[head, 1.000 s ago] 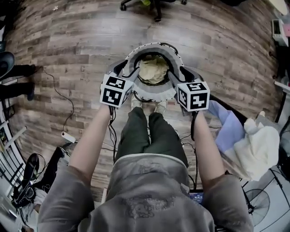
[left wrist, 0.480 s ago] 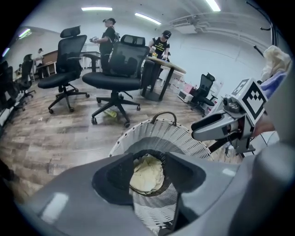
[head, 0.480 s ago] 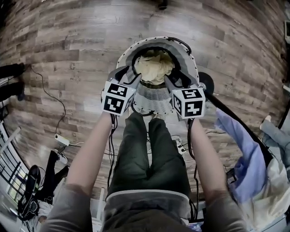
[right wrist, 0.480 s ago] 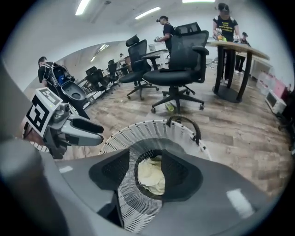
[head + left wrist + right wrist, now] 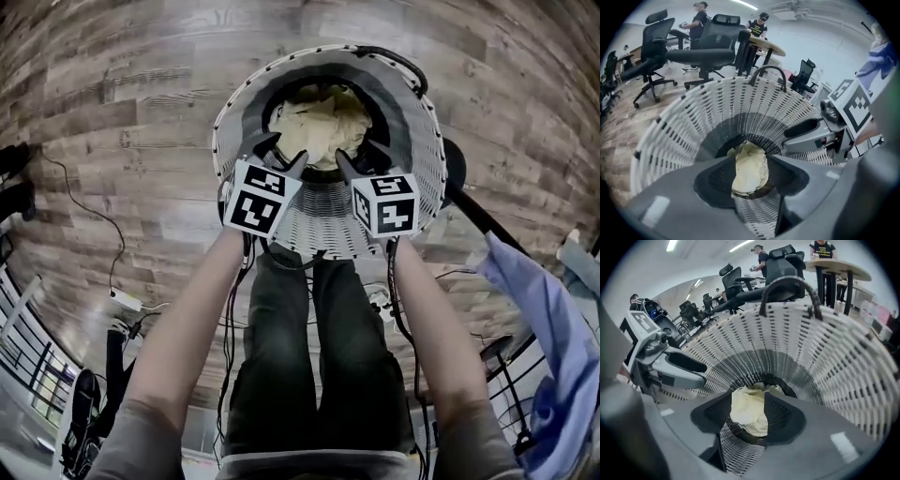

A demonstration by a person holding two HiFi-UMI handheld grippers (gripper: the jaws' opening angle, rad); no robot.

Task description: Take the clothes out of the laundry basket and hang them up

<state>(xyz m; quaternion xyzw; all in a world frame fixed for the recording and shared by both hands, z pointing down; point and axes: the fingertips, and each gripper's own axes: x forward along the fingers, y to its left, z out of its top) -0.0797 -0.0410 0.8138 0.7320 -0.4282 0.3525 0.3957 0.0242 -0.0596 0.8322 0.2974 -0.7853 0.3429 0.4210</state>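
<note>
A white slatted laundry basket (image 5: 412,141) stands on the wood floor in front of the person's feet. A crumpled cream garment (image 5: 319,122) lies at its bottom. Both grippers point steeply down over the near rim, side by side. My left gripper (image 5: 281,155) is open, and the cream garment (image 5: 750,168) shows through its gap, farther down and untouched. My right gripper (image 5: 361,155) is also open; its jaws have just been opening a little, with nothing between them. In the right gripper view the garment (image 5: 750,413) lies below the jaws, and the left gripper (image 5: 670,366) hangs beside it.
A blue garment (image 5: 553,347) hangs at the right beside a black rack pole (image 5: 473,211). Cables and a power strip (image 5: 122,300) lie on the floor at the left. Office chairs (image 5: 698,51), a round table (image 5: 839,266) and people stand beyond the basket.
Both grippers have dropped together toward the basket's mouth. The basket and the garment now look larger and closer in the head view.
</note>
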